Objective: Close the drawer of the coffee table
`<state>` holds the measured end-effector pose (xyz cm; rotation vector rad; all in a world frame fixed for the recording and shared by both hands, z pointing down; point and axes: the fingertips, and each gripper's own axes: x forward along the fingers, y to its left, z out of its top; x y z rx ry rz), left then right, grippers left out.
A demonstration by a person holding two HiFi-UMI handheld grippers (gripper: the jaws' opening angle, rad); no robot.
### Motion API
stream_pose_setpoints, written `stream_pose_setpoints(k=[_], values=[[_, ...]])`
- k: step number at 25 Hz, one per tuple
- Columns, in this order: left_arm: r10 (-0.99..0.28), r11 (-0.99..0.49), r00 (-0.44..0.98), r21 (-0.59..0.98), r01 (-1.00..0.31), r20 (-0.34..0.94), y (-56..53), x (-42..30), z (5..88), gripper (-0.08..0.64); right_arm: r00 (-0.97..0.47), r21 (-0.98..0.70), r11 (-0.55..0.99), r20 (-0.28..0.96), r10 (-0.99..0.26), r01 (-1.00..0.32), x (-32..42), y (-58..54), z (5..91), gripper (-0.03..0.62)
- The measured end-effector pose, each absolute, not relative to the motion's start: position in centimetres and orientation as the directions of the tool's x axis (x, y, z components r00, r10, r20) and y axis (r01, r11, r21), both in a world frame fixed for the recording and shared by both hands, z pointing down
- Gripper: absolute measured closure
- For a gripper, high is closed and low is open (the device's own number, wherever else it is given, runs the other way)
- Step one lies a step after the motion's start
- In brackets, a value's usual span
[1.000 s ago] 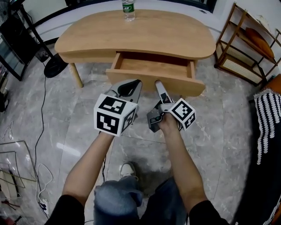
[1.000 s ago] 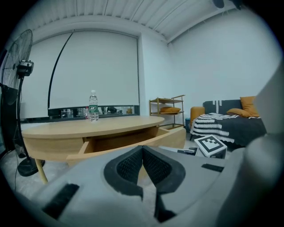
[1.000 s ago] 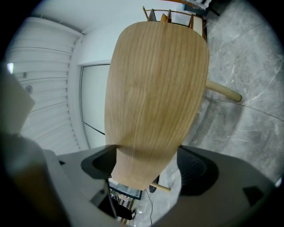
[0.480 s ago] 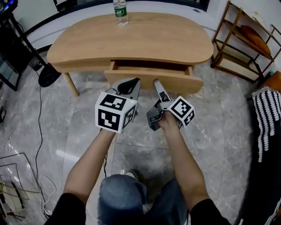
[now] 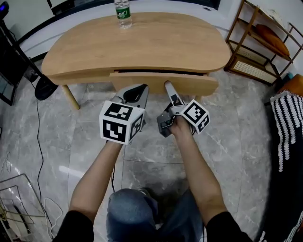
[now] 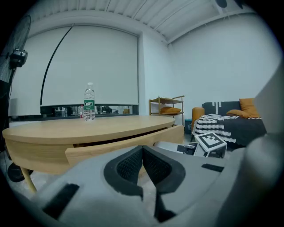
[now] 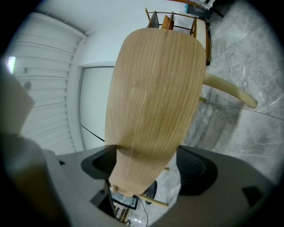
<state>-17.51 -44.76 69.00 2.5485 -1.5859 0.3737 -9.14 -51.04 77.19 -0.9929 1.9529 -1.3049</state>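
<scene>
Grey marble floor [image 5: 227, 142] spreads round the low wooden coffee table [image 5: 142, 42], and a water bottle [image 5: 122, 8] stands at the far edge of its tabletop. The drawer [image 5: 161, 81] sits under the table's near edge, almost home: only a thin dark gap shows above its front, which stands a little proud of the table. The right gripper [image 5: 168, 86] is turned on its side with its tip at the drawer front, fingers [image 7: 195, 166] spread and the table's wood showing between them (pushing, by my reading, not pinching). The left gripper [image 5: 137, 90] hovers just short of the table, fingers [image 6: 126, 166] pressed together on nothing, a blunt nose well placed to share the shove. One short, square push should finish it.
</scene>
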Motion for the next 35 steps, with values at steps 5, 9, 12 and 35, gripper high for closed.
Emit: stream_pose_setpoints(k=[5, 9, 12, 35], values=[[-0.869, -0.439, 0.417, -0.026, -0.898, 0.267, -45.9, -18.2, 69.2, 0.557, -0.539, -0.933, 0.245, -0.069, -0.839, -0.263, -9.3, -52.6, 77.2, 0.181], [-0.868, -0.441, 0.418, -0.028, -0.897, 0.268, -47.0, -18.4, 69.3, 0.557, -0.536, -0.933, 0.248, -0.073, -0.841, -0.261, -9.5, -53.7, 77.2, 0.181], [-0.863, -0.450, 0.426, -0.030, -0.892, 0.272, -47.5, -18.2, 69.6, 0.557, -0.528, -0.933, 0.243, -0.072, -0.846, -0.264, -9.4, -54.7, 77.2, 0.181], [-0.875, -0.425, 0.402, -0.032, -0.904, 0.271, -47.5, -19.0, 67.0, 0.557, -0.593, -0.917, 0.268, -0.042, -0.804, -0.297, -9.2, -54.3, 76.9, 0.219]])
